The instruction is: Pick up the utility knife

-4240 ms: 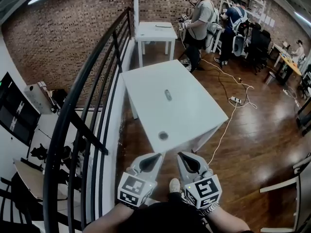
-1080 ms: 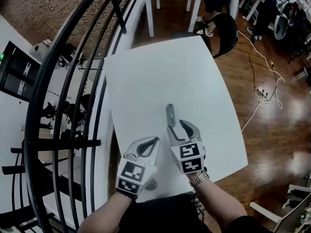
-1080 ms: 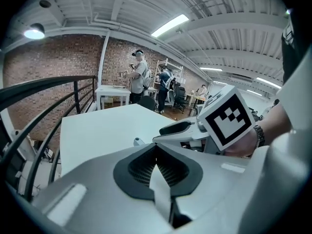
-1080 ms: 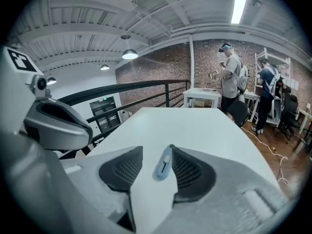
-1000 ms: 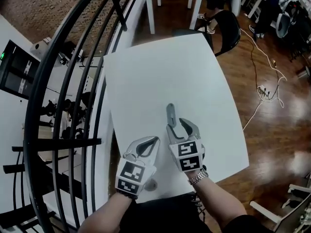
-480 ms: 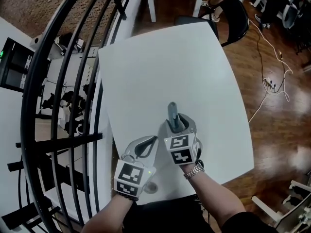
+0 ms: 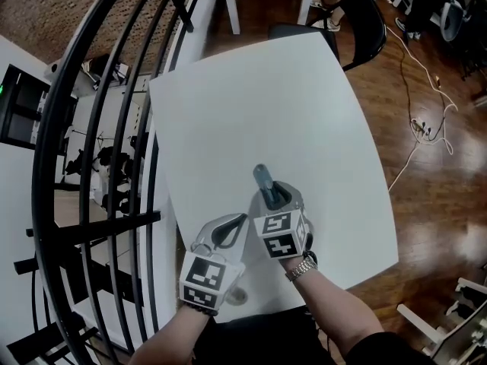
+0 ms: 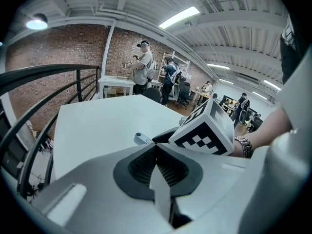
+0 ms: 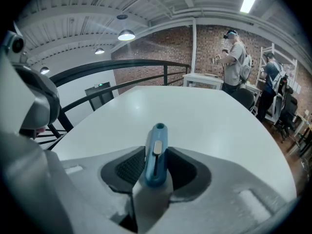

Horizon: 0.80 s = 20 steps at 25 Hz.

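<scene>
The blue-grey utility knife (image 7: 262,179) lies on the white table (image 7: 251,97), pointing away from me. My right gripper (image 7: 275,193) is down over its near end, and its jaws have just been closing. In the right gripper view the knife (image 9: 156,152) sits between the two dark pads, which touch it on both sides. My left gripper (image 7: 237,222) hovers just to the left, shut and holding nothing. In the left gripper view its jaws meet at the tips (image 8: 157,147), and the knife's tip (image 8: 142,139) shows beyond them beside the right gripper's marker cube (image 8: 207,133).
A black railing (image 7: 114,128) runs along the table's left side. A black chair (image 7: 358,21) stands at the far edge. A cable (image 7: 426,128) trails over the wooden floor at right. A small round thing (image 7: 236,296) lies near the front edge. People stand far back.
My right gripper has come down over the knife's near end and its jaws have narrowed onto it. The left gripper has sunk slightly.
</scene>
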Each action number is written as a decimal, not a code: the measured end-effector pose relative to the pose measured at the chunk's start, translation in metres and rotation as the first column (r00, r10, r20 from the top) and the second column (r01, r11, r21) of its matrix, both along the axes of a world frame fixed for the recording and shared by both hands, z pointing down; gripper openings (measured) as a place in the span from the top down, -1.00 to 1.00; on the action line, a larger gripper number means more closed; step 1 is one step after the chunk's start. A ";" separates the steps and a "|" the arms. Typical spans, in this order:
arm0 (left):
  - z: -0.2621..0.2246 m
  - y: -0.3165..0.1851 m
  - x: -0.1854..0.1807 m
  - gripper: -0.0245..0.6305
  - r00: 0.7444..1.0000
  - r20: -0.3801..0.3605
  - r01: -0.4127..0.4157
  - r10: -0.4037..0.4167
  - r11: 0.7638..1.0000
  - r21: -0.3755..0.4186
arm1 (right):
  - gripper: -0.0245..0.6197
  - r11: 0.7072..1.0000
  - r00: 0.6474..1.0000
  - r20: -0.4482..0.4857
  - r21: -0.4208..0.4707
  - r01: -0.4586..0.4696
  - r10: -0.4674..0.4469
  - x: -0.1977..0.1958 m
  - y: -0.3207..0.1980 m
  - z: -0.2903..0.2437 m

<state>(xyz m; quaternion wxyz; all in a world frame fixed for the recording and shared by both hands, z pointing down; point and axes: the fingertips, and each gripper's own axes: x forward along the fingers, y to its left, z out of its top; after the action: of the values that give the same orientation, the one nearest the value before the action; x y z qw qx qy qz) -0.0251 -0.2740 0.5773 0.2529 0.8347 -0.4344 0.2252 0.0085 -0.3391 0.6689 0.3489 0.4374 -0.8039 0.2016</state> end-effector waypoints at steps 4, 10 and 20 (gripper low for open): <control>-0.006 0.001 0.000 0.87 1.000 0.001 -0.007 0.007 1.000 0.005 | 0.51 1.000 1.000 0.009 -0.006 -0.006 0.006 0.001 0.004 -0.004; -0.013 0.001 -0.001 0.87 1.000 0.002 -0.013 0.013 1.000 0.028 | 0.51 1.000 1.000 0.027 0.023 -0.011 0.010 0.002 0.007 -0.018; -0.042 0.013 0.001 0.87 0.999 -0.004 -0.035 0.036 0.995 0.096 | 0.51 0.995 0.998 0.051 0.100 -0.030 0.025 0.009 0.025 -0.061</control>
<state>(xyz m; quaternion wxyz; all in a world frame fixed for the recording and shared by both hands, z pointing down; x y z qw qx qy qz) -0.0242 -0.2607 0.5357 0.2095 0.8542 -0.4290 0.2061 0.0170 -0.3145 0.6076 0.3034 0.4602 -0.8155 0.1763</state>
